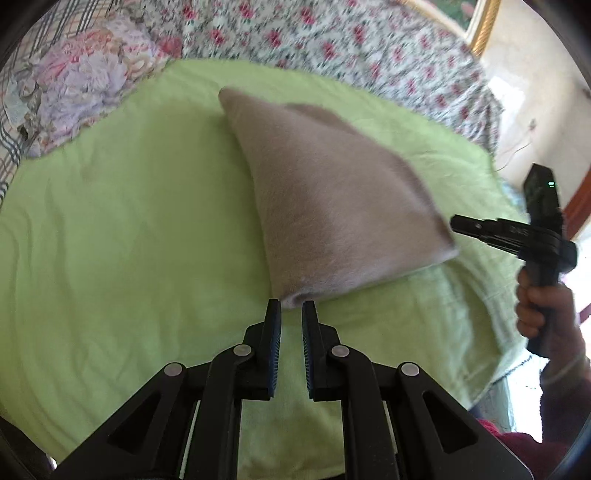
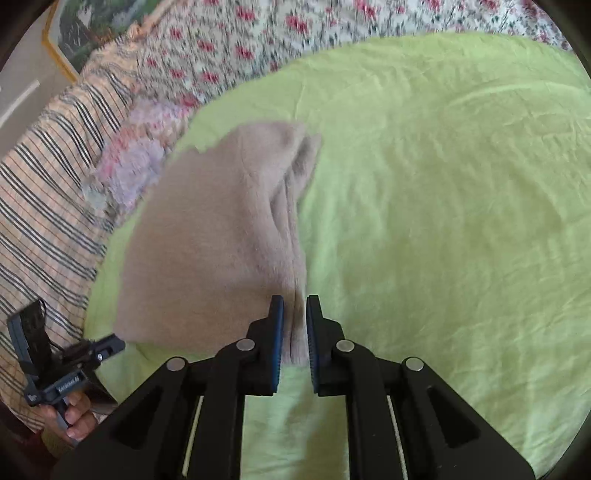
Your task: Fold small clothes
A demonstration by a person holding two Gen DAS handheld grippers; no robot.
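Note:
A beige fuzzy garment (image 1: 325, 192) is lifted off the light green cloth (image 1: 129, 221). It hangs stretched between both grippers and is blurred. My left gripper (image 1: 291, 306) has its jaws narrowly apart with a near corner of the garment at the fingertips. My right gripper (image 2: 294, 301) has another corner of the garment (image 2: 221, 240) pinched between its pads. The right gripper also shows in the left wrist view (image 1: 458, 223) at the garment's right corner. The left gripper shows in the right wrist view (image 2: 114, 343) at the garment's lower left corner.
The green cloth (image 2: 443, 184) covers a bed. A floral quilt (image 1: 332, 33) lies behind it, with a plaid blanket (image 2: 44, 206) and a purple flowered pillow (image 1: 92, 85) to one side. A gold-framed picture (image 2: 88, 26) hangs on the wall.

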